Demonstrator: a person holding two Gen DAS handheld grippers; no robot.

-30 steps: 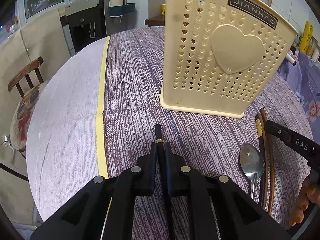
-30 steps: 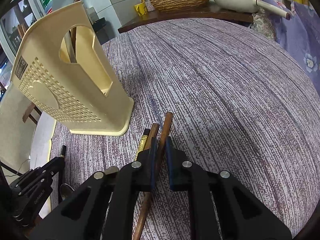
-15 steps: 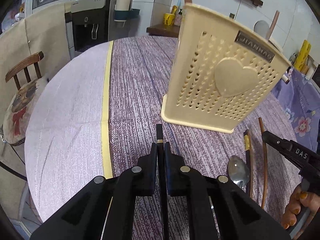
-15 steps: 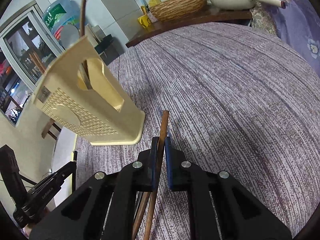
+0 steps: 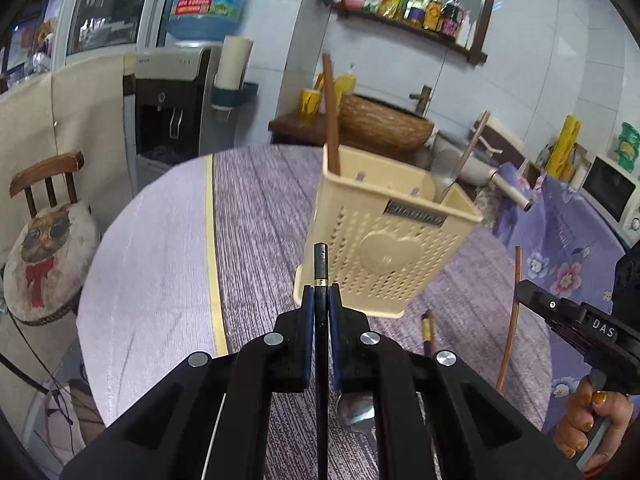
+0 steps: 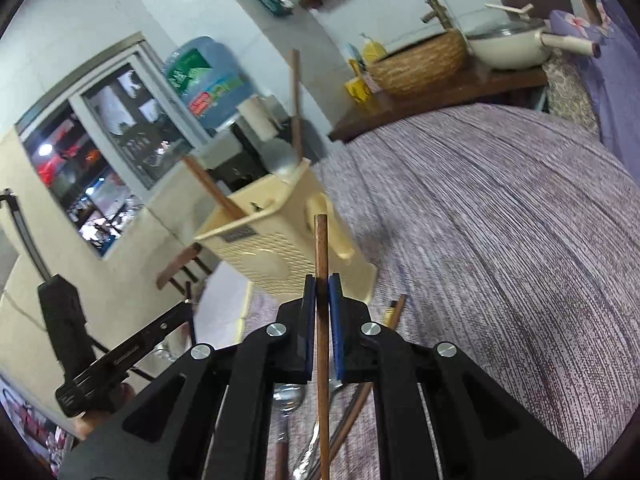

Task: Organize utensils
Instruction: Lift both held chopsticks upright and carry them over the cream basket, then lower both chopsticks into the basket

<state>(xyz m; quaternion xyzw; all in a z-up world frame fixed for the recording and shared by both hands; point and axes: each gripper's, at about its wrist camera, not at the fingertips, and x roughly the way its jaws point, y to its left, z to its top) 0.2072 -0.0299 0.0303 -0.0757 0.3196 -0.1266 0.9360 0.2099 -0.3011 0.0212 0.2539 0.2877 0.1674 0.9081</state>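
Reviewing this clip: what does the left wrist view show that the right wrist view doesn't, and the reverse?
Only the left wrist view shows the left gripper shut on a black chopstick, plus the chair cushion with an owl print and the microwave. Only the right wrist view shows the right gripper shut on a brown chopstick up close. Both show the cream utensil holder on the purple tablecloth, utensils already standing in it, and a spoon lying on the table.
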